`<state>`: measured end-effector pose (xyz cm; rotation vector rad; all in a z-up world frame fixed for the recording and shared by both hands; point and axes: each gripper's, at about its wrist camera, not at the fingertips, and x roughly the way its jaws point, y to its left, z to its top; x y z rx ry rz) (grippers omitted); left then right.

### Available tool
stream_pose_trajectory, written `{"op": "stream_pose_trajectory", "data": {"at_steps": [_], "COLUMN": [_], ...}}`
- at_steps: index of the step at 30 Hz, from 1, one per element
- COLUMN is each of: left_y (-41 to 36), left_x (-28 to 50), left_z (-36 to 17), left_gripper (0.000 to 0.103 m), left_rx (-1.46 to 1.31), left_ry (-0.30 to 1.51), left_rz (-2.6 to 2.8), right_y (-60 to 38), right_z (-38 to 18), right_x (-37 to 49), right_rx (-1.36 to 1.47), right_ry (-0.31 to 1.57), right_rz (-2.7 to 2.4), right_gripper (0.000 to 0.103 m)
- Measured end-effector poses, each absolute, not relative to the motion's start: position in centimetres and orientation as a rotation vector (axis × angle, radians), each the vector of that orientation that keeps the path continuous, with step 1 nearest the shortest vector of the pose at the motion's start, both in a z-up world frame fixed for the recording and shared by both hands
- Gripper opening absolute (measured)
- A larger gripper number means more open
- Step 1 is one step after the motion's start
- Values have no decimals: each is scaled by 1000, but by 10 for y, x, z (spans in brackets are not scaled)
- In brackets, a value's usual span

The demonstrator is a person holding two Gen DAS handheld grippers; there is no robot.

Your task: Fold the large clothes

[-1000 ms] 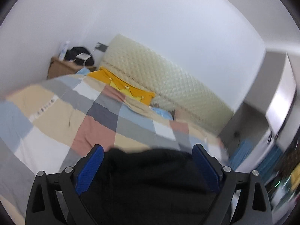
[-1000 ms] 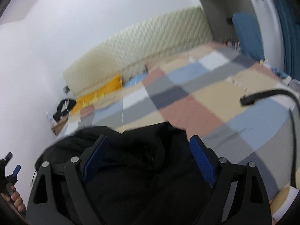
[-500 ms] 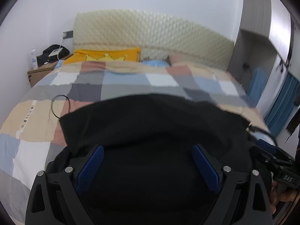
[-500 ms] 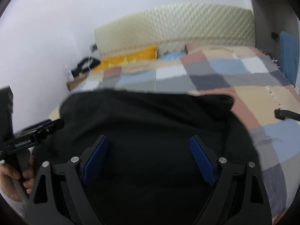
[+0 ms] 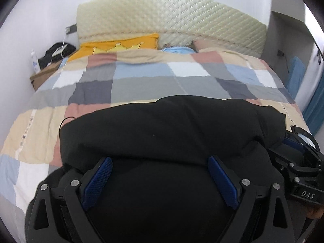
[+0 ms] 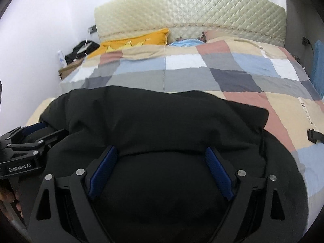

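Observation:
A large black garment (image 5: 170, 129) lies in a folded heap on the near end of the checked bed cover (image 5: 141, 85); it also fills the right wrist view (image 6: 162, 121). My left gripper (image 5: 160, 174) is open, its blue pads wide apart over the black cloth at the near edge. My right gripper (image 6: 161, 171) is open the same way over the cloth. Each gripper shows in the other's view: the right one (image 5: 295, 158) at the garment's right side, the left one (image 6: 32, 141) at its left side.
A quilted cream headboard (image 5: 172, 20) stands at the far end, with a yellow pillow (image 5: 121, 44) and a blue item (image 5: 176, 49) below it. A bedside table with a bottle (image 5: 35, 62) is at far left. A black strap (image 6: 313, 135) lies at right.
Both grippers swung round to face the headboard squarely. The black garment has been laid further out over the bed, its far fold now flatter and wider.

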<state>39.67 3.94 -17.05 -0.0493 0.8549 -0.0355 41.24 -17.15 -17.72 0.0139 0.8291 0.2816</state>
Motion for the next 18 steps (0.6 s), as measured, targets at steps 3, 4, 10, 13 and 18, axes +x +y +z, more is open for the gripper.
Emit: {"op": "stream_pose_trajectory", "data": {"at_steps": [3, 4, 10, 13, 18], "left_y": [41, 41, 38, 47, 57], "left_x": [402, 403, 402, 394, 369], "left_z": [-179, -181, -186, -181, -163], "left_gripper": [97, 97, 97, 97, 97], "left_rx": [-37, -31, -13, -68, -49], "left_ry": [858, 860, 861, 851, 783], "left_rz": [-19, -16, -21, -51, -32], "right_y": [-165, -165, -164, -165, -183], "right_z": [-185, -187, -198, -200, -187], "right_x": [421, 423, 419, 414, 402], "right_rx": [-8, -14, -33, -28, 49], "right_ry": [847, 849, 832, 821, 784], "right_rz": [291, 294, 282, 298, 344], "right_gripper": [90, 91, 91, 91, 91]}}
